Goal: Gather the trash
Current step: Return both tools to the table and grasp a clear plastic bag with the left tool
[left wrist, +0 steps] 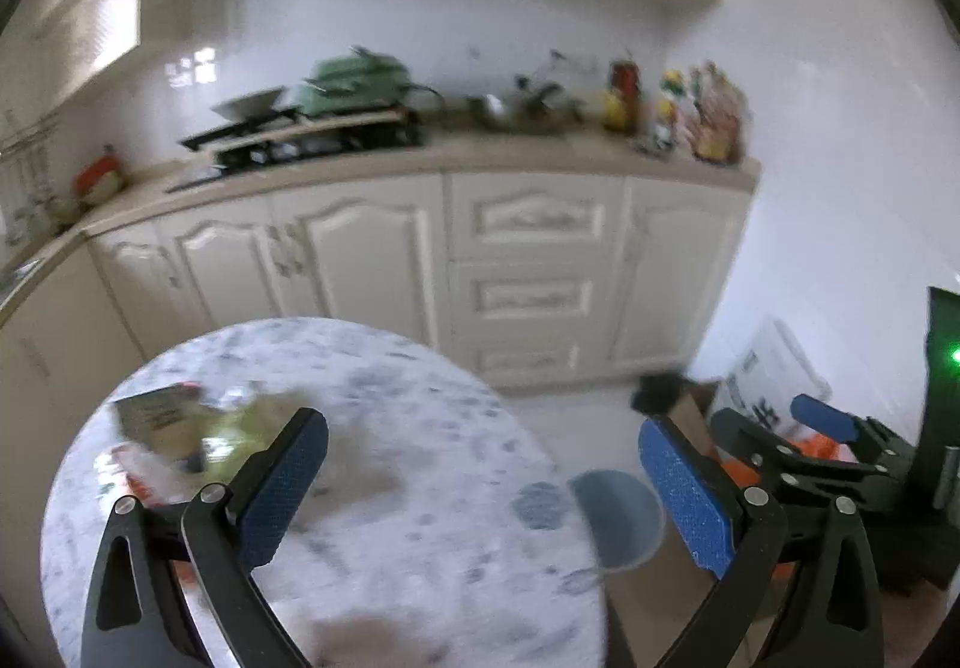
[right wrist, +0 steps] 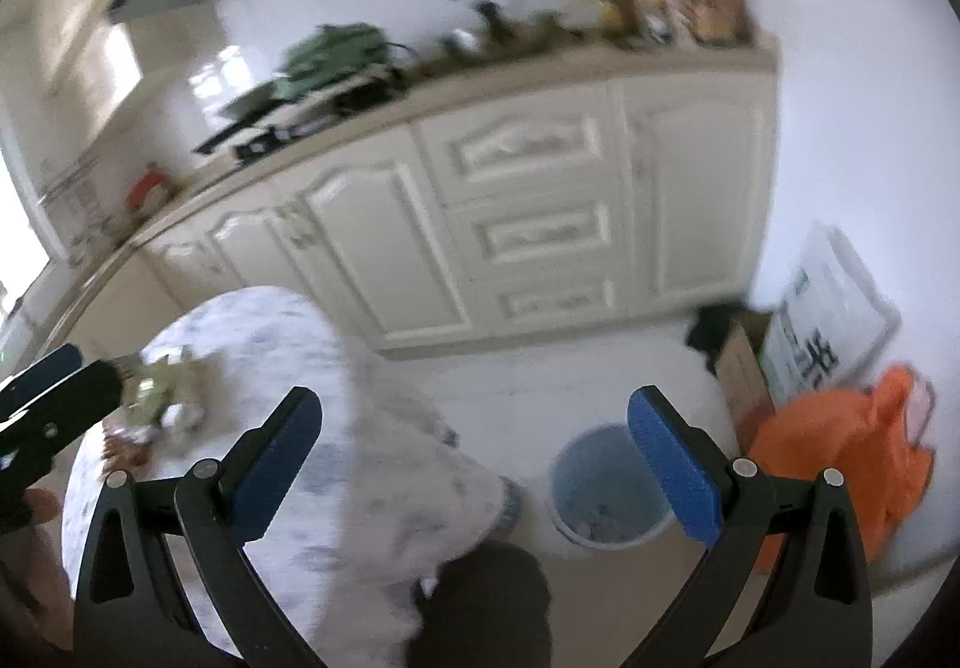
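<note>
Both claws were wide open with nothing in them: left gripper (left wrist: 480, 479), right gripper (right wrist: 474, 449). The trash (left wrist: 180, 428) sat on the round table (left wrist: 420, 488); the bin (right wrist: 591, 494) was on the floor beside it.

Marbled glossy table (left wrist: 420, 488), plastic bin (right wrist: 600, 494)

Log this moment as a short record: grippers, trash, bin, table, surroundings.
left gripper: open, empty, over the table
right gripper: open, empty, above table edge and floor
trash: blurred pile of wrappers on the table's far left part
bin: blue-grey, on the floor right of the table, some scraps inside
table: round, marbled white top
surroundings: cream cabinets, orange bag on the floor
</note>
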